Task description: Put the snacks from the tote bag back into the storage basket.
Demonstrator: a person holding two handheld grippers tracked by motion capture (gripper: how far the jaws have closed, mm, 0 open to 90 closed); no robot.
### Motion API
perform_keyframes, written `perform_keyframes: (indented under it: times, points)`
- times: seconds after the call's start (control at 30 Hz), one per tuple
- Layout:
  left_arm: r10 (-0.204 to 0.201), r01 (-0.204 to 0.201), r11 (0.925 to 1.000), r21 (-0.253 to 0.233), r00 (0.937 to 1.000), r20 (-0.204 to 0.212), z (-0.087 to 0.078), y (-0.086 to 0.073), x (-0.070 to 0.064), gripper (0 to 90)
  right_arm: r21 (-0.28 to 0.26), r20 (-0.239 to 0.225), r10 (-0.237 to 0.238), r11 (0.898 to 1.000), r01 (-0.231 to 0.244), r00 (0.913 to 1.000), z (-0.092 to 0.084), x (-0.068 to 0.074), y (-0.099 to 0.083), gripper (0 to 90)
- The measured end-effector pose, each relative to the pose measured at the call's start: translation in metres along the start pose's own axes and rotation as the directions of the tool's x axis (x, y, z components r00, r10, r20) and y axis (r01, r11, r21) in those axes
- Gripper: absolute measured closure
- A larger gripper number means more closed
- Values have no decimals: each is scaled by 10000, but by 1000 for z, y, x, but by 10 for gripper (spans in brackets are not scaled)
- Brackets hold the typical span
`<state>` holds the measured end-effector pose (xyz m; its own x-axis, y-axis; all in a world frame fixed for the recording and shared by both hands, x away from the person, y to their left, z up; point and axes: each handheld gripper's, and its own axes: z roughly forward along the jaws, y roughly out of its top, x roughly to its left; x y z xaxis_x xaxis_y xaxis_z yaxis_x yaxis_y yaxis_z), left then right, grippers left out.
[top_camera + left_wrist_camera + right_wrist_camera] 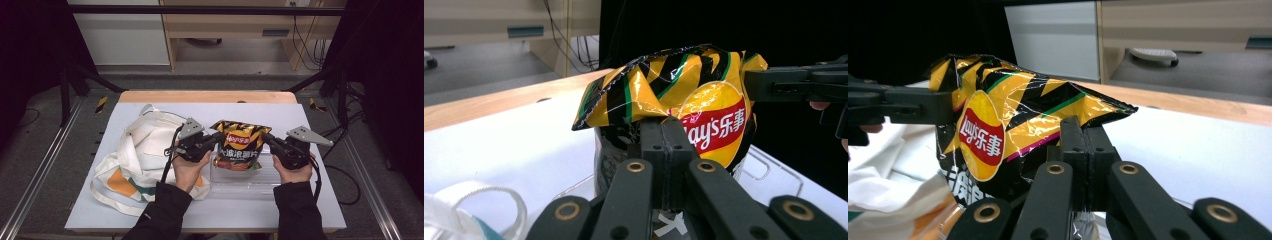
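Note:
A yellow-and-black striped chip bag (240, 145) with a red logo stands upright in a clear plastic box (243, 189) at the middle of the white table top. My left gripper (220, 136) is shut on the bag's left edge. In the left gripper view its jaws (663, 125) pinch the foil just under the crimped top of the bag (704, 100). From the other side, my right gripper (267, 137) is shut on the right edge; the right gripper view has those jaws (1083, 125) closed on the bag (1013, 115). Each view also shows the other gripper's jaws on the far side of the bag.
A white cloth tote bag (140, 150) with orange and green print lies crumpled left of the box, under my left hand. The white board (210, 215) covers a wooden table whose far edge (205, 96) shows. Black frame posts stand at both sides.

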<state>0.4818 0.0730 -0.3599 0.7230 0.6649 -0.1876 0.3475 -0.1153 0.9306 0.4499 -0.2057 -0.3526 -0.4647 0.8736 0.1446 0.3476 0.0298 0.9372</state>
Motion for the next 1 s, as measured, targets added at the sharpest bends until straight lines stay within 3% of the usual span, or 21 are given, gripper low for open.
perform_keyframes:
  times: [0.2, 0.3, 0.67, 0.83, 1.0]
  points:
    - [-293, 294, 9990, 351, 9996, -38, 9, -8, 10, 900, 372, 226, -119, 9992, 111, 9997, 12, -2, -7, 893]
    - [-326, 329, 9991, 271, 9994, -108, 11, -10, 11, 900, 414, 313, -136, 9991, 123, 9994, 18, -4, -10, 889]
    - [-15, 17, 10000, 21, 9960, -895, 21, -11, 16, 866, 118, 905, -443, 9990, 434, 9949, 40, -6, -11, 748]
    - [53, -50, 10000, 24, 9941, -1081, 23, -10, 17, 778, -82, 1178, -728, 9972, 743, 9904, 45, -5, -14, 608]
    - [196, -198, 9998, -6, 9934, -1127, 19, -8, 19, 589, -407, 1036, -617, 9970, 662, 9927, 41, -7, -11, 463]
